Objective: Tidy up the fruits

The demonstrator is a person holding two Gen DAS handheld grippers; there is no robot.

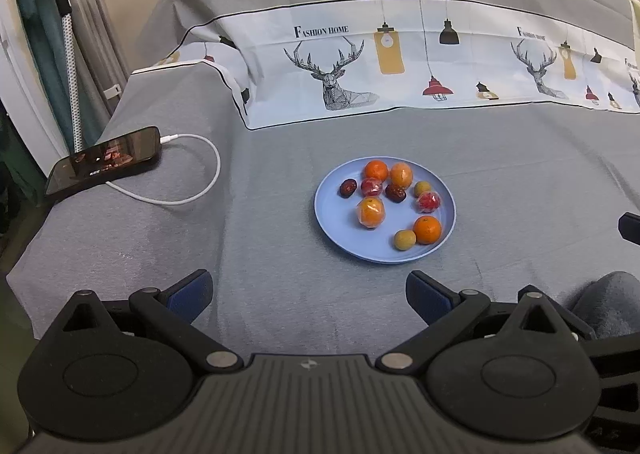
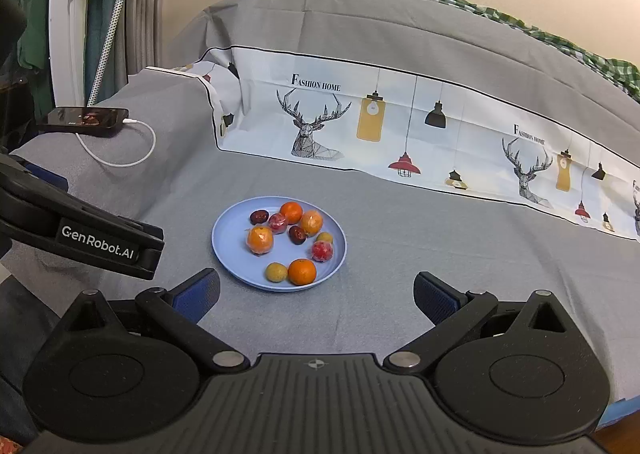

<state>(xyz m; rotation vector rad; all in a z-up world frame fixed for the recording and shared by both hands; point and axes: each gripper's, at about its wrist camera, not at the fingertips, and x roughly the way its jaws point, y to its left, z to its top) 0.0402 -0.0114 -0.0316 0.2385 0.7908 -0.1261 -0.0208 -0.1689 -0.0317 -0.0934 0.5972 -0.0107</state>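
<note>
A light blue plate (image 1: pixel 332 221) lies on the grey bedspread and also shows in the right wrist view (image 2: pixel 228 254). It holds several small fruits: oranges (image 1: pixel 427 230) (image 2: pixel 302 272), some in clear wrap (image 1: pixel 370 212), red wrapped fruits (image 1: pixel 428 201), dark red dates (image 1: pixel 348 187) and small yellow-green fruits (image 1: pixel 405 240). My left gripper (image 1: pixel 308 294) is open and empty, short of the plate's near-left side. My right gripper (image 2: pixel 316 294) is open and empty, just in front of the plate's near edge. The left gripper's body (image 2: pixel 100 244) shows at the left of the right wrist view.
A black phone (image 1: pixel 104 159) with a white charging cable (image 1: pixel 192 173) lies at the bed's left edge. A folded cover with deer and lamp prints (image 1: pixel 400 61) rises behind the plate. A rack and hanging items (image 1: pixel 68 33) stand to the left of the bed.
</note>
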